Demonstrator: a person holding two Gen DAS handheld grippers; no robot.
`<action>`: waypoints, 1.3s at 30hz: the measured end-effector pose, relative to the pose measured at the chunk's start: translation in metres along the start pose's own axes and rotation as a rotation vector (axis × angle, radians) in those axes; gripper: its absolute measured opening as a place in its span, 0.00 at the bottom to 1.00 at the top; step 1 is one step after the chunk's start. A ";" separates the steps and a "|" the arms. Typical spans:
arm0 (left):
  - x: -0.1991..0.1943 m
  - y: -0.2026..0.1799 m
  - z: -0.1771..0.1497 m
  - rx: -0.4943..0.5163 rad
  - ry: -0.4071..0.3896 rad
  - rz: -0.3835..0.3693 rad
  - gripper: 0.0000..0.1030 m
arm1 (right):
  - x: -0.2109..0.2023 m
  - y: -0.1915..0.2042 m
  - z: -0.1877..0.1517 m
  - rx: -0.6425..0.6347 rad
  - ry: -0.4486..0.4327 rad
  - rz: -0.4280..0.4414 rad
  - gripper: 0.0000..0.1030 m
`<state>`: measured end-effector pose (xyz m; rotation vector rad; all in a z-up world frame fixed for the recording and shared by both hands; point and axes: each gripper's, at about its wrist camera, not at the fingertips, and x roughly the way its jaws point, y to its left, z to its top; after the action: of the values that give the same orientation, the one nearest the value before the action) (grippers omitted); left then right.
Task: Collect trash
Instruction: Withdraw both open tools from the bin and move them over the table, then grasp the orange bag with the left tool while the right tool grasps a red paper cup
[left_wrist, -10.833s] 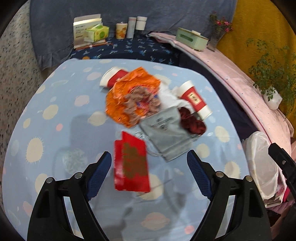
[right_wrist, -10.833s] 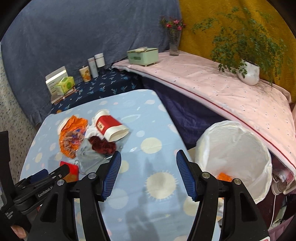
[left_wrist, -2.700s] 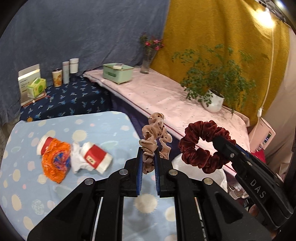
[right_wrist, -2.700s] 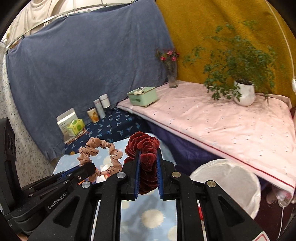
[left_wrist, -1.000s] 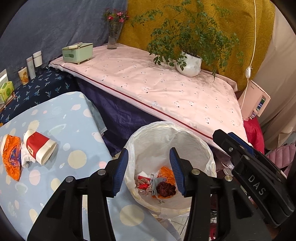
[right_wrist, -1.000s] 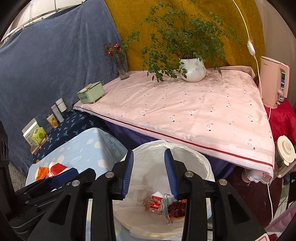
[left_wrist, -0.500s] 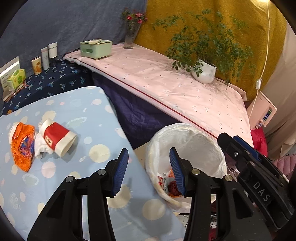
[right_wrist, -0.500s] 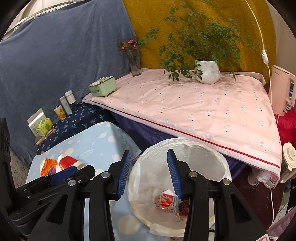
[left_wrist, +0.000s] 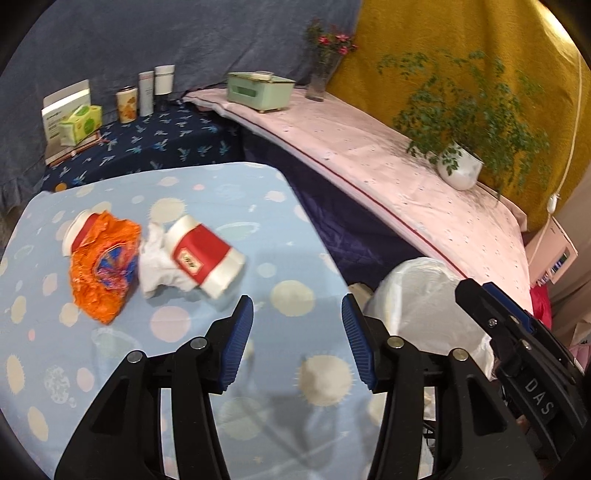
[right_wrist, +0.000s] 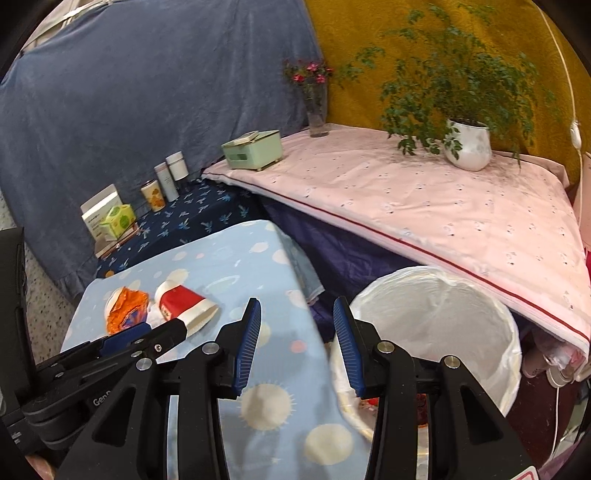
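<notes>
On the light blue table (left_wrist: 288, 229) lie an orange crumpled wrapper (left_wrist: 103, 266), a white crumpled tissue (left_wrist: 157, 266) and a red and white paper cup (left_wrist: 207, 254) on its side; another red and white cup (left_wrist: 79, 232) peeks out behind the wrapper. They also show in the right wrist view, wrapper (right_wrist: 127, 314) and cup (right_wrist: 184, 301). My left gripper (left_wrist: 297, 339) is open and empty above the table, near side of the cup. My right gripper (right_wrist: 297, 343) is open and empty over the table's right edge, beside the white-lined trash bin (right_wrist: 461, 306).
The bin (left_wrist: 424, 306) stands off the table's right edge. A pink-covered bench (right_wrist: 424, 199) with a potted plant (right_wrist: 467, 147), a green box (right_wrist: 253, 149) and a flower vase (right_wrist: 317, 110) runs behind. Cans and boxes (left_wrist: 125, 103) stand on the dark blue cloth at the back.
Both grippers have swung left, away from over the bin and back toward the table. The cup, tissue and wrapper now sit nearer and larger in the left wrist view.
</notes>
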<state>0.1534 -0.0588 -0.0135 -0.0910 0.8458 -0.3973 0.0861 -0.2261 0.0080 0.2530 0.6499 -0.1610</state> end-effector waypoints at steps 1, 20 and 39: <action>0.000 0.007 -0.001 -0.011 0.001 0.008 0.46 | 0.002 0.004 -0.001 -0.003 0.004 0.005 0.39; 0.009 0.157 -0.014 -0.201 0.028 0.177 0.62 | 0.067 0.090 -0.032 -0.082 0.143 0.101 0.39; 0.061 0.239 0.004 -0.301 0.063 0.153 0.54 | 0.157 0.126 -0.041 -0.027 0.265 0.206 0.39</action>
<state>0.2652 0.1381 -0.1103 -0.2914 0.9641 -0.1272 0.2137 -0.1050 -0.0970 0.3161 0.8837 0.0807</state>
